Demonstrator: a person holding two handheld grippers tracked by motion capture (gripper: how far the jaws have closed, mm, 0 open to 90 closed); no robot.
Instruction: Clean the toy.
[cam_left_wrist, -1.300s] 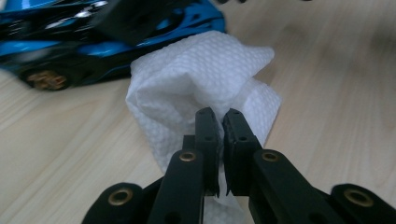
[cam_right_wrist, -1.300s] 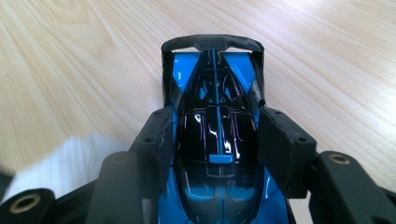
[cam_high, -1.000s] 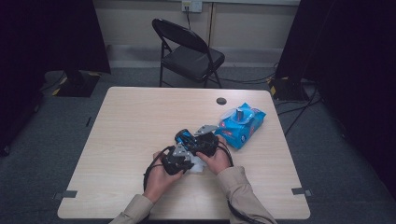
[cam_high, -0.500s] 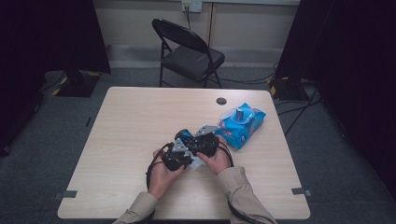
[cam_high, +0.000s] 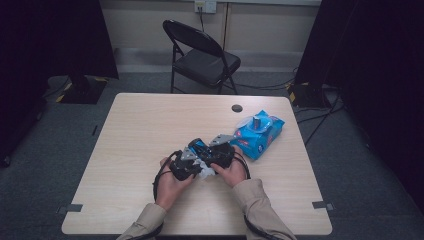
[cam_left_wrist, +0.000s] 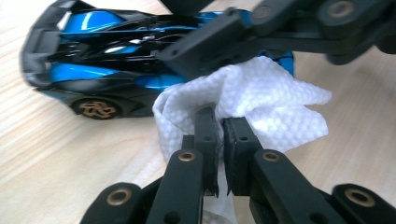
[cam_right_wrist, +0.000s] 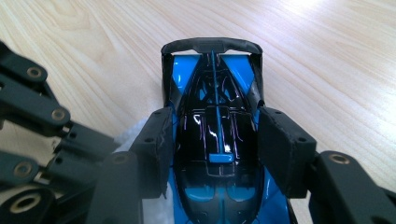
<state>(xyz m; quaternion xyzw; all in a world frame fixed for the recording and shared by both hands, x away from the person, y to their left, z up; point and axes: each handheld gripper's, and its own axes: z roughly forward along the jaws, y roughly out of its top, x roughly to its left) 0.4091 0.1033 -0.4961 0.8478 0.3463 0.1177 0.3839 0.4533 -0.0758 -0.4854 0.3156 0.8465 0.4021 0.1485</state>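
both grippers have edged left; pack of wipes (cam_high: 257, 134) lettering is unreadable.

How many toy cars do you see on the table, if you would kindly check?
1: the blue toy car near the table's middle, clamped by the right gripper.

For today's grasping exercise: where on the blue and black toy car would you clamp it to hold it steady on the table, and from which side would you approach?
Grip the toy car across its mid-body, one jaw on each flank, coming in along its length from the end opposite the rear wing, as the right gripper does. The flanks there look flat and roughly parallel.
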